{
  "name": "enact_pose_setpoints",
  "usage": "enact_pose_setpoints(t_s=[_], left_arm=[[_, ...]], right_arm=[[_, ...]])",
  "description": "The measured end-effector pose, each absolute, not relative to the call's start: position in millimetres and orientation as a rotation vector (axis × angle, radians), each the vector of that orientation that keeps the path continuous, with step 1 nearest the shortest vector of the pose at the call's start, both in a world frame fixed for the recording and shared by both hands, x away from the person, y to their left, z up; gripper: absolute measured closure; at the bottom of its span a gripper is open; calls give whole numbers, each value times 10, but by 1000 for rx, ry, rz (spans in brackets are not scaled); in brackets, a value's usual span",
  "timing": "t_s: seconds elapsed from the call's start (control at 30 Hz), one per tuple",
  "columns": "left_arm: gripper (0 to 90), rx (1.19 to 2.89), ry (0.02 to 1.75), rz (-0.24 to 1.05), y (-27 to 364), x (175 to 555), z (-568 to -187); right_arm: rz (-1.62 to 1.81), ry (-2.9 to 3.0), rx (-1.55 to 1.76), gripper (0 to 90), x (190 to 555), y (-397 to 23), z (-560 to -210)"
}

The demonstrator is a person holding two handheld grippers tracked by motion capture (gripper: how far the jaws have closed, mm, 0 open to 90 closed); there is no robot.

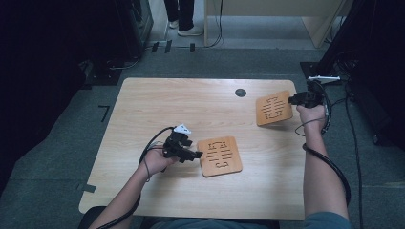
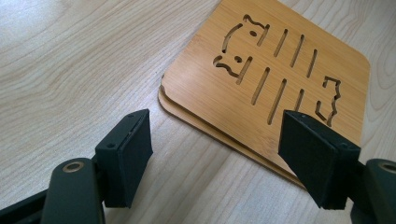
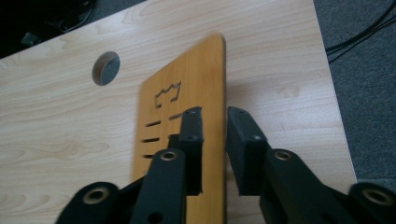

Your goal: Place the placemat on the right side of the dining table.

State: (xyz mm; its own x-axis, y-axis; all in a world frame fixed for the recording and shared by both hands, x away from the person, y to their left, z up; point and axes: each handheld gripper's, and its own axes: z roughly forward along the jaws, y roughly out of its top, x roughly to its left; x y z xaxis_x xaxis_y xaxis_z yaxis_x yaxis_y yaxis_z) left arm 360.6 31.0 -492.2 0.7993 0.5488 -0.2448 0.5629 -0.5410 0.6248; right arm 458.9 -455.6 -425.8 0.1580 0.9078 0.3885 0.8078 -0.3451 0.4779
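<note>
Here, the left gripper [image 2: 215, 154] hangs spread wide beside the near trivet [image 1: 219, 156], lying flat mid-table [image 1: 157, 102]. The right gripper [image 3: 215, 135] pinches the far trivet's [image 3: 205, 84] edge, holding it tilted near the table's round hole [image 3: 105, 67].

Left hand-held gripper [image 2: 215, 154] gapes wide — right hand-held gripper [image 3: 214, 140] seemingly clamped.

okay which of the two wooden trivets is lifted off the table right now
The wooden trivet at the far right, gripped by its edge in the right hand-held gripper, is tilted off the table. The other trivet, by the open left hand-held gripper, lies flat.
</note>
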Motion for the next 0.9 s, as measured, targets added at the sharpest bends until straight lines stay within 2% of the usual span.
enact_pose_setpoints(t_s=[0.5, 0.9], left_arm=[[250, 2262, 819, -16, 312, 3618, -4930], [249, 2264, 817, 4, 299, 3641, -4957]], right_arm=[[909, 1729, 2276, 799, 4575, -4526, -4476], [888, 1792, 2184, 738, 4554, -4451, -4668]])
